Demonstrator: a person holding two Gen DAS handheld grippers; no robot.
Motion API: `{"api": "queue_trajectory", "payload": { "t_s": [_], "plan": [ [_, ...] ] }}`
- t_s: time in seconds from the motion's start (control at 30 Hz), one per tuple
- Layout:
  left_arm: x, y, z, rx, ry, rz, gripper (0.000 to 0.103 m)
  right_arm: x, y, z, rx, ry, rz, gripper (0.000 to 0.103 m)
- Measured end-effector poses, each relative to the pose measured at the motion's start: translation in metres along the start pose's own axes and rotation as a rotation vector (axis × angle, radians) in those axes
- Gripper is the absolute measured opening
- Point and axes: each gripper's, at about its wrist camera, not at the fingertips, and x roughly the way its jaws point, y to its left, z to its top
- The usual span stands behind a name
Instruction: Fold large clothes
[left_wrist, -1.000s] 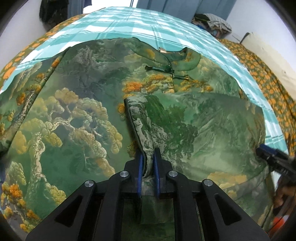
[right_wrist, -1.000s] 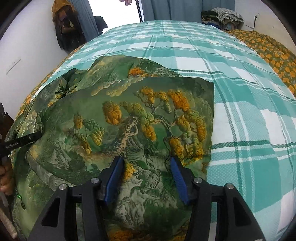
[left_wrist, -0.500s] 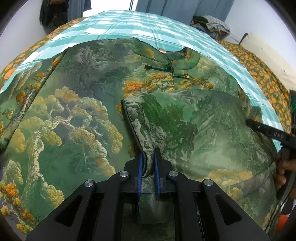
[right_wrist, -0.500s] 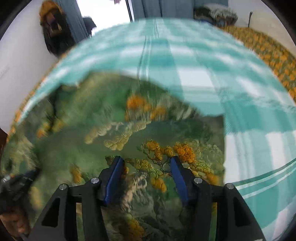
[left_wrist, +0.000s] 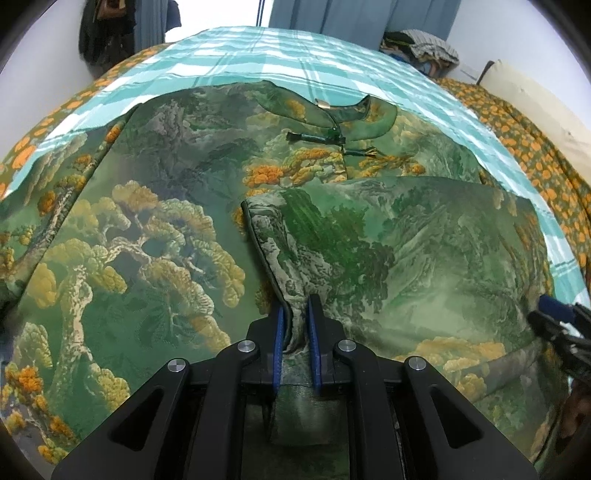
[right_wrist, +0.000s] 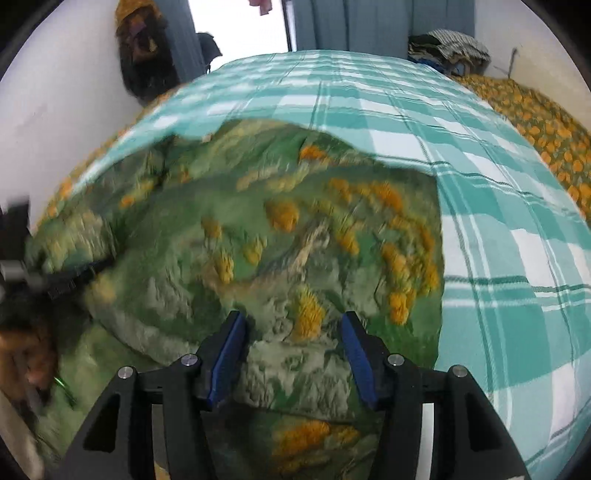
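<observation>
A large green brocade garment (left_wrist: 147, 240) with pine and mountain print lies spread on the bed, its stand-up collar with cord fastenings (left_wrist: 332, 136) at the far side. One side is folded over the middle as a flap (left_wrist: 406, 251). My left gripper (left_wrist: 295, 314) is shut on the near edge of that flap. The right gripper (right_wrist: 291, 321) hovers open above the garment (right_wrist: 295, 240) near its right edge, with nothing pinched between its blue pads. In the left wrist view the right gripper (left_wrist: 554, 321) shows at the far right edge. The left gripper (right_wrist: 55, 284) shows blurred at the left of the right wrist view.
The bed carries a teal plaid sheet (right_wrist: 498, 184) with an orange-flowered cover (left_wrist: 535, 140) along the right side. A heap of clothes (left_wrist: 421, 44) sits beyond the bed's far end, and dark clothing (left_wrist: 107, 33) hangs on the left wall. A person's hand (right_wrist: 22, 354) shows at the lower left.
The right gripper has swung over the garment, pulling back and then forward again, still open. The left gripper has stayed put, pinching the flap's edge.
</observation>
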Motion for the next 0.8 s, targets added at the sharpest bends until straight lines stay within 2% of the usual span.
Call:
{"api": "queue_trajectory", "payload": {
  "t_s": [0.07, 0.13, 0.2, 0.27, 0.37, 0.5, 0.67, 0.8],
  "plan": [
    [-0.004, -0.002, 0.001, 0.007, -0.002, 0.019, 0.017, 0.009, -0.001, 0.000, 0.007, 0.016, -0.001, 0.056],
    [-0.015, -0.004, 0.000, 0.024, -0.008, 0.051, 0.027, 0.007, -0.002, 0.004, 0.018, 0.029, -0.005, 0.056],
    [-0.030, -0.003, -0.004, 0.038, -0.020, 0.068, 0.054, -0.007, -0.002, 0.006, 0.032, 0.008, -0.013, 0.056],
    [-0.047, 0.000, -0.011, 0.050, -0.036, 0.059, 0.069, -0.029, -0.001, 0.001, 0.030, -0.031, -0.008, 0.056],
    [-0.080, 0.007, -0.028, 0.082, -0.046, 0.048, 0.072, -0.057, 0.002, -0.019, 0.004, -0.062, -0.018, 0.057],
    [-0.123, 0.025, -0.050, 0.091, -0.051, 0.068, 0.078, -0.085, 0.008, -0.055, 0.010, -0.086, -0.023, 0.071],
    [-0.169, 0.055, -0.075, 0.043, -0.079, 0.123, 0.085, -0.111, 0.021, -0.103, 0.057, -0.107, -0.019, 0.071],
    [-0.193, 0.077, -0.092, -0.014, -0.088, 0.156, 0.086, -0.126, 0.028, -0.122, 0.063, -0.130, -0.022, 0.071]
  ]
}}
